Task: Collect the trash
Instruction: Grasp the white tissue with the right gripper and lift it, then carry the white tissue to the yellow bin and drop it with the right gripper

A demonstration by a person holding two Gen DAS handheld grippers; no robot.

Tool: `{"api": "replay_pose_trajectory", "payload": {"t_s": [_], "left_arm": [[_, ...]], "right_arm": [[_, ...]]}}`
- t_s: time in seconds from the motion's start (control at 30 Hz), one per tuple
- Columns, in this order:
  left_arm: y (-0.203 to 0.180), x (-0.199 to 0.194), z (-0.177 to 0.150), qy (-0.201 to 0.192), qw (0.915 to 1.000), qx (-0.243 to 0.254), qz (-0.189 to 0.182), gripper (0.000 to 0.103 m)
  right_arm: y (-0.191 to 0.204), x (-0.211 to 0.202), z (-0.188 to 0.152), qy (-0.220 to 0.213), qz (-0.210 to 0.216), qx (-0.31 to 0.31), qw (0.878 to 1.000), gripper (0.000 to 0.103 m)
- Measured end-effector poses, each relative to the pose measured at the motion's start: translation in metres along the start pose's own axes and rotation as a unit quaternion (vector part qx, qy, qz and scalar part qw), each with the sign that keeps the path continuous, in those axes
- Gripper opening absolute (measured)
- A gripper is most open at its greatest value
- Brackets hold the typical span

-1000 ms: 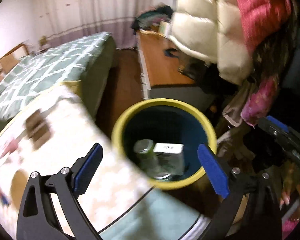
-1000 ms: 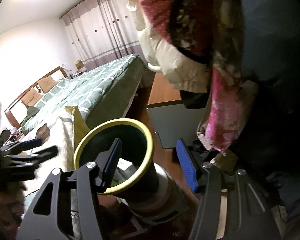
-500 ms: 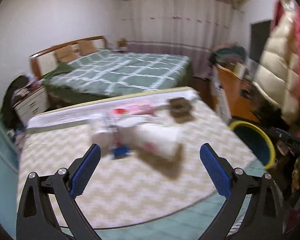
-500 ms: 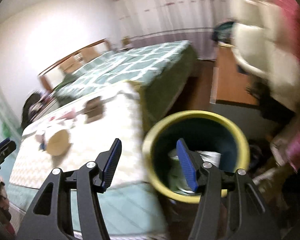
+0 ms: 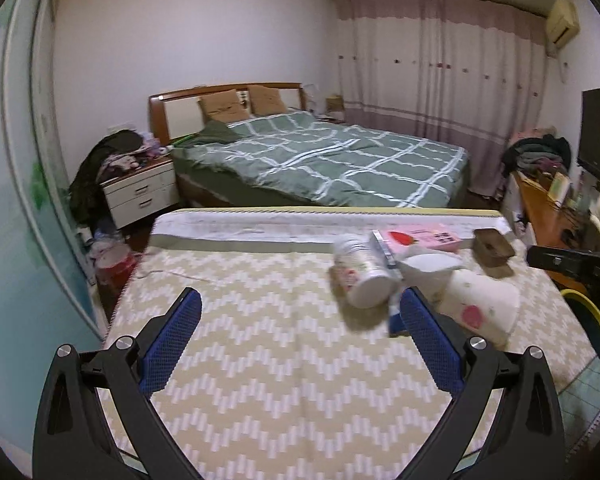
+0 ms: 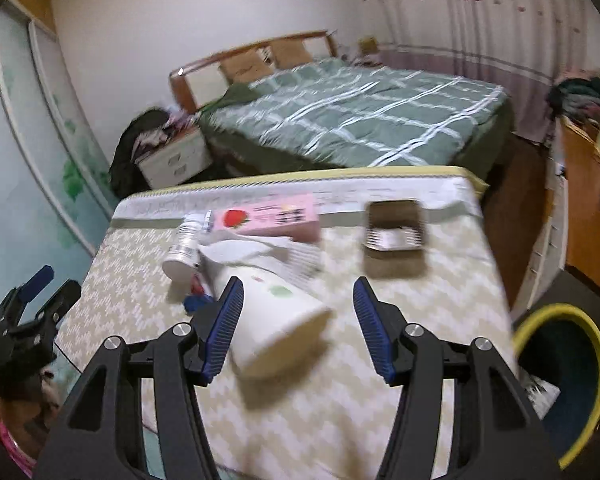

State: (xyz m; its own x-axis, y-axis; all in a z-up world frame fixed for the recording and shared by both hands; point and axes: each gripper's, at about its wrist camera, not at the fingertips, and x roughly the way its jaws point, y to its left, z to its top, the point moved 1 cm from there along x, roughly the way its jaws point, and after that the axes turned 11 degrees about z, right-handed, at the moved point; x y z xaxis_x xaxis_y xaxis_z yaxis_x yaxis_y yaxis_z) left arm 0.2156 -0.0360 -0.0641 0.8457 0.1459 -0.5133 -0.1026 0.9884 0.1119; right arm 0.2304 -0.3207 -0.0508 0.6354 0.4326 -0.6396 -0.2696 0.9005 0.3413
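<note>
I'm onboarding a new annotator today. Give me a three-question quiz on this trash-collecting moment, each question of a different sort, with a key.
1. True or false: the right gripper is shut on the big white cup.
2. Multiple choice: the pink box with the strawberry lies A) in the bin, B) on the table near its far edge, C) on the bed.
3. Fill in: seen from the right wrist view, the yellow-rimmed bin stands off the table's ____ side.

Key: 1. False; its fingers stand apart and the cup lies on its side on the table. The left gripper is open too. 2. B. 3. right.
</note>
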Motion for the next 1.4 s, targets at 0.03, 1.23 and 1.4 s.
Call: {"api": "replay_pose_trajectory", "payload": {"t_s": [0.03, 1.23, 1.4], "left_arm": [[0.002, 0.002, -0.001, 0.001, 1.0000, -0.002, 0.007, 0.098], [-0.014, 0.015, -0.022, 0.040, 0.9991, 0.008, -0.014, 0.098], [-0.019, 0.012, -0.022, 0.038, 0.9990, 0.015, -0.015, 0.098]], "right_arm": [[0.004, 0.009, 0.002, 0.010, 0.002, -0.002, 1.000, 0.055], [0.012, -0.028, 0.042, -0.047, 0.030, 0.023, 0.998, 0.003], [0.016, -0.059, 0.034, -0.069, 0.040, 0.018, 0.997, 0.003]]}}
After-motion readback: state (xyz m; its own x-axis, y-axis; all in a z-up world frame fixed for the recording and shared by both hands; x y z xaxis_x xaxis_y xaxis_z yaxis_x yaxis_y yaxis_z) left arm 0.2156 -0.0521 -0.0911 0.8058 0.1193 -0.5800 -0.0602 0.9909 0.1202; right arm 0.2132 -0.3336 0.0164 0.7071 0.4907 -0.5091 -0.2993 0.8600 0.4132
